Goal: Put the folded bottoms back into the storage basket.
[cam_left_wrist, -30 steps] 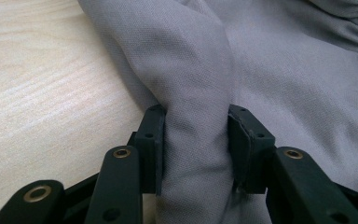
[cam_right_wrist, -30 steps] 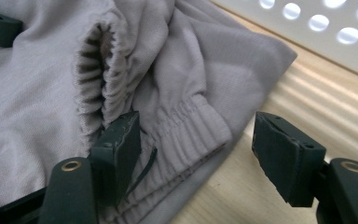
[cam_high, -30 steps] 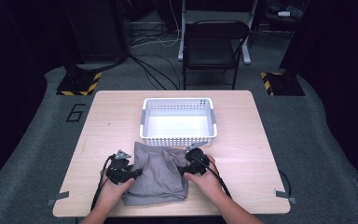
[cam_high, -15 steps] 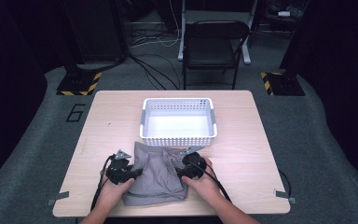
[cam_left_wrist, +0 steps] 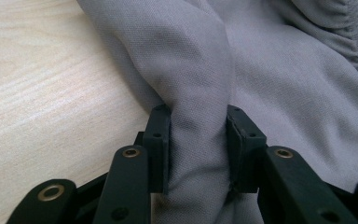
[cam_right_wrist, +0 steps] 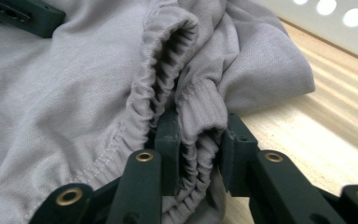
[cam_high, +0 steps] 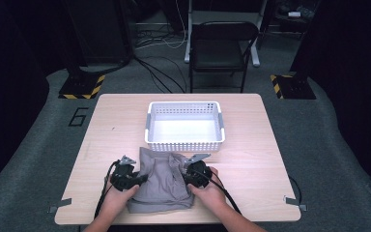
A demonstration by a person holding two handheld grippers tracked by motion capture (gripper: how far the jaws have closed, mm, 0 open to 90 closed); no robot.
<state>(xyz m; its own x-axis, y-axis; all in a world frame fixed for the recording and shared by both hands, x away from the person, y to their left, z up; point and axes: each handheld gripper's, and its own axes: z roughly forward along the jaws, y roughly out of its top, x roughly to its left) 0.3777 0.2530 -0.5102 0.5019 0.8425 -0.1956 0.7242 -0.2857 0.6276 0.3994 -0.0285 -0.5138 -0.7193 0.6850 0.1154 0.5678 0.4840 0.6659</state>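
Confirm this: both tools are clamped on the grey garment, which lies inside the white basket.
Wrong on one count. Both the left tool and right tool are clamped on the grey garment, but it lies on the table in front of the white basket, as the high view shows.

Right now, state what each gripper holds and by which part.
Both hold the grey fabric garment: left gripper pinches a plain fold at its edge, right gripper clamps the gathered elastic band.
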